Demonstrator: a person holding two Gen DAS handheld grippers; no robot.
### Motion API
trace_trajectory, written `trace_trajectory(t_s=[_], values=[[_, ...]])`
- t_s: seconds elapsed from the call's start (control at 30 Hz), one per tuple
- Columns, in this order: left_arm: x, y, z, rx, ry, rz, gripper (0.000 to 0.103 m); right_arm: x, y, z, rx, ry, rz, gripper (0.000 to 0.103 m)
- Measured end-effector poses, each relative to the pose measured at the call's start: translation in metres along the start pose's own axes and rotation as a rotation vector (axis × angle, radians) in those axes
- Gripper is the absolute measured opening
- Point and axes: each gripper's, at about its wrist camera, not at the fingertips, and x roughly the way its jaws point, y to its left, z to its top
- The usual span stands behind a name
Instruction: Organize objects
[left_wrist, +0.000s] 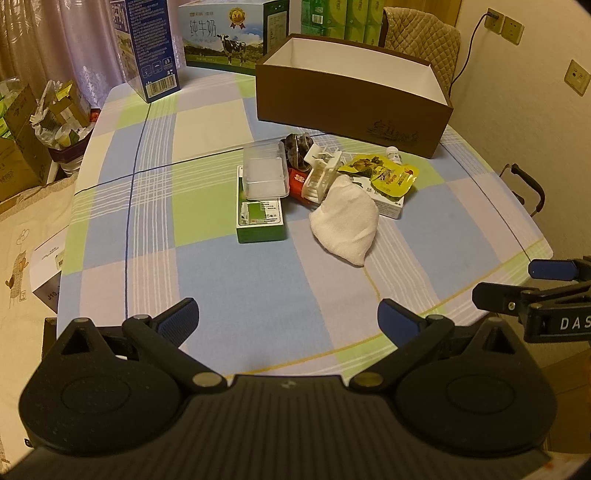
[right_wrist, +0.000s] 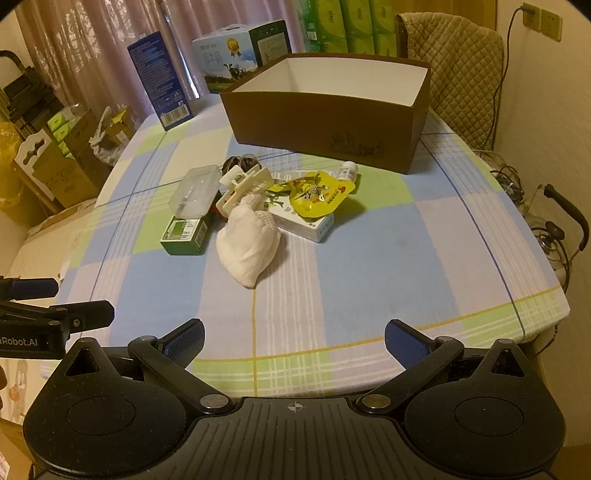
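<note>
A pile of small items lies mid-table: a white cloth bag (left_wrist: 345, 218) (right_wrist: 249, 240), a green box (left_wrist: 261, 216) (right_wrist: 184, 232) with a clear plastic case (left_wrist: 265, 172) (right_wrist: 194, 192) on top, a white clip (left_wrist: 321, 173) (right_wrist: 242, 184), a yellow pouch (left_wrist: 388, 173) (right_wrist: 317, 194) on a white carton, a small white bottle (right_wrist: 349, 170) and a dark bundle (left_wrist: 297, 146). Behind stands an open brown box (left_wrist: 351, 96) (right_wrist: 325, 122) with a white inside. My left gripper (left_wrist: 288, 317) and right gripper (right_wrist: 293, 338) hover open over the near table edge, both holding nothing.
A blue carton (left_wrist: 151, 48) (right_wrist: 160, 81), a milk case (left_wrist: 225, 37) and green packs stand at the table's back. A padded chair (right_wrist: 454, 62) sits behind the brown box. Cardboard boxes (left_wrist: 22, 140) crowd the floor at left. The tablecloth (right_wrist: 369, 240) is checked.
</note>
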Motion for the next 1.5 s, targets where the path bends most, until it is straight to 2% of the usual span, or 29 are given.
trace_trajectory(t_s=[0.47, 0.7, 1.5], values=[[0.004, 0.005, 0.002, -0.01, 0.001, 0.004, 0.102, 0.004, 0.005, 0.003, -0.004, 0.003, -0.003, 0.101], [0.004, 0.01, 0.005, -0.041, 0.003, 0.031, 0.102, 0.005, 0.007, 0.007, -0.007, 0.004, -0.006, 0.101], [0.008, 0.012, 0.009, -0.044, 0.002, 0.034, 0.102, 0.008, 0.011, 0.011, -0.007, 0.001, -0.012, 0.101]])
